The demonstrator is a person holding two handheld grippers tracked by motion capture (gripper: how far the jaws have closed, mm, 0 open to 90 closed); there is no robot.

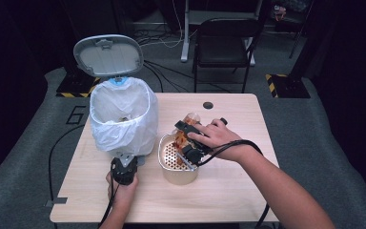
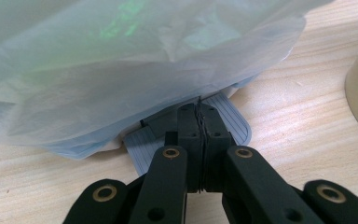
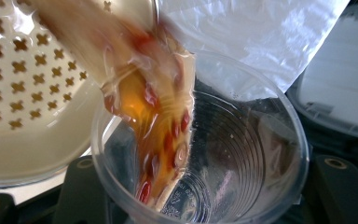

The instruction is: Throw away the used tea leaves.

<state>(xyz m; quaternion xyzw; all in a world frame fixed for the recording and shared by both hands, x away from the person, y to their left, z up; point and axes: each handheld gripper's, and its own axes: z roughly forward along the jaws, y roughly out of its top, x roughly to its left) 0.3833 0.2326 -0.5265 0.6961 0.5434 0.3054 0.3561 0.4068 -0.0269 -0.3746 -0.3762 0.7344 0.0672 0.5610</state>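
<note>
Closest to the lens in the right gripper view, a clear plastic cup (image 3: 214, 154) is sitting between the right gripper's (image 1: 187, 141) fingers, which are closing around its ribbed wall and holding it tipped on its side. Inside the cup an orange and red wrapper (image 3: 161, 126) is hanging out past the rim toward a cream strainer basket (image 3: 23, 116) with cross-shaped holes. From the high view, the person's right hand (image 1: 217, 136) is holding that gripper over the basket, which is standing on the wooden desk (image 1: 228, 181) just right of a pedal bin (image 1: 121, 119). The bin, lined with a white bag (image 2: 121, 60), is standing with its grey lid (image 1: 108, 55) raised upright. The left gripper (image 1: 124, 168) is resting at the bin's base, its fingers pressed fully together with nothing between them, their tips lying on the grey foot pedal (image 2: 223, 119) that is sticking out from under the bag. The person's left hand (image 1: 122, 186) is gripping it from the near edge of the desk. A black chair (image 1: 221, 43) is standing on the floor beyond the desk.
</note>
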